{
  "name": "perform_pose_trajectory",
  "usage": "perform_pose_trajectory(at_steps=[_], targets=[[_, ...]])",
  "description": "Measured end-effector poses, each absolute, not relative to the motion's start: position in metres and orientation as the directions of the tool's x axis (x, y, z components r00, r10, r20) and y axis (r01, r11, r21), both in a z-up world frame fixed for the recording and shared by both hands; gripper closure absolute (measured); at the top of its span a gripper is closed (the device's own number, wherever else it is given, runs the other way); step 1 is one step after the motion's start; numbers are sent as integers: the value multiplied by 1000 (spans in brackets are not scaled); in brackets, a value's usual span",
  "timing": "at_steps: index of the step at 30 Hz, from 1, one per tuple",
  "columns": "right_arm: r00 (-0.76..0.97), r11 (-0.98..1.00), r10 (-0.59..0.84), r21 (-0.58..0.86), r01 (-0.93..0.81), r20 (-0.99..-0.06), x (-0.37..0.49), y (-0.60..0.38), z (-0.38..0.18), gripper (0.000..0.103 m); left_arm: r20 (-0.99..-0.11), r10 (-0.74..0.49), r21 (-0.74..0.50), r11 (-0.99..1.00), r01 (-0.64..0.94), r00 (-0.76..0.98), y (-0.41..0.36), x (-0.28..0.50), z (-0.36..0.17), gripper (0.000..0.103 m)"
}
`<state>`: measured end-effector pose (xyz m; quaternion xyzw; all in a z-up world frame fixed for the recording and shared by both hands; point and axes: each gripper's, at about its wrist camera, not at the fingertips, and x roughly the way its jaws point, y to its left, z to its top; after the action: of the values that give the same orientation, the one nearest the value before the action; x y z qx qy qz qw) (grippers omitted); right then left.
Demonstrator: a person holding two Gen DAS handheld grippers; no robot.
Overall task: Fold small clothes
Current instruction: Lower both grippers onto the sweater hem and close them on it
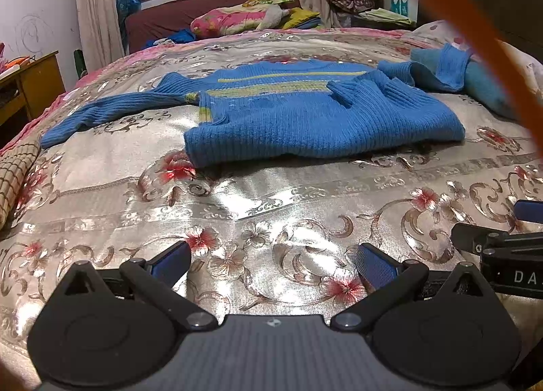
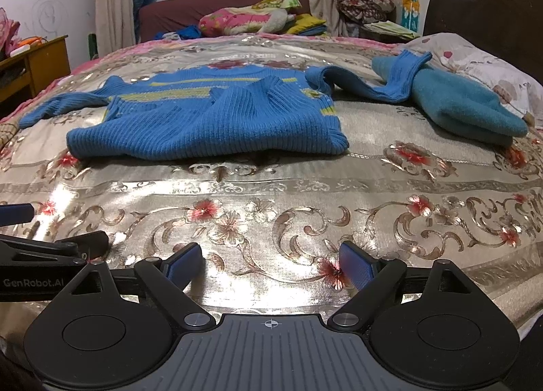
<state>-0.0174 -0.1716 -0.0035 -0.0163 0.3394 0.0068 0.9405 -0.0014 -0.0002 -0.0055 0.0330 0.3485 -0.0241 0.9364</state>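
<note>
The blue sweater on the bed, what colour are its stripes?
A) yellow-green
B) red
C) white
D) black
A: the blue sweater lying on the flowered bedspread has yellow-green bands running across its chest, seen in both wrist views.

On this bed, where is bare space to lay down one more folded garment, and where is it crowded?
Free: the wide strip of shiny floral bedspread between the blue ribbed knit sweater and both open grippers, left gripper and right gripper. Crowded: the right side, where the sweater's sleeve overlaps the teal fleece garment by the floral pillow.
</note>
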Motion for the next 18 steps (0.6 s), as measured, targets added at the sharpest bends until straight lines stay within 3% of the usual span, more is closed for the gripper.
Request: perform_pose_trajectory(at_steps=[18], targets=[[789,999,36,18,-32,-613,13,-186,18,24,-617,-39,46,995,85,786,19,22,14,0]])
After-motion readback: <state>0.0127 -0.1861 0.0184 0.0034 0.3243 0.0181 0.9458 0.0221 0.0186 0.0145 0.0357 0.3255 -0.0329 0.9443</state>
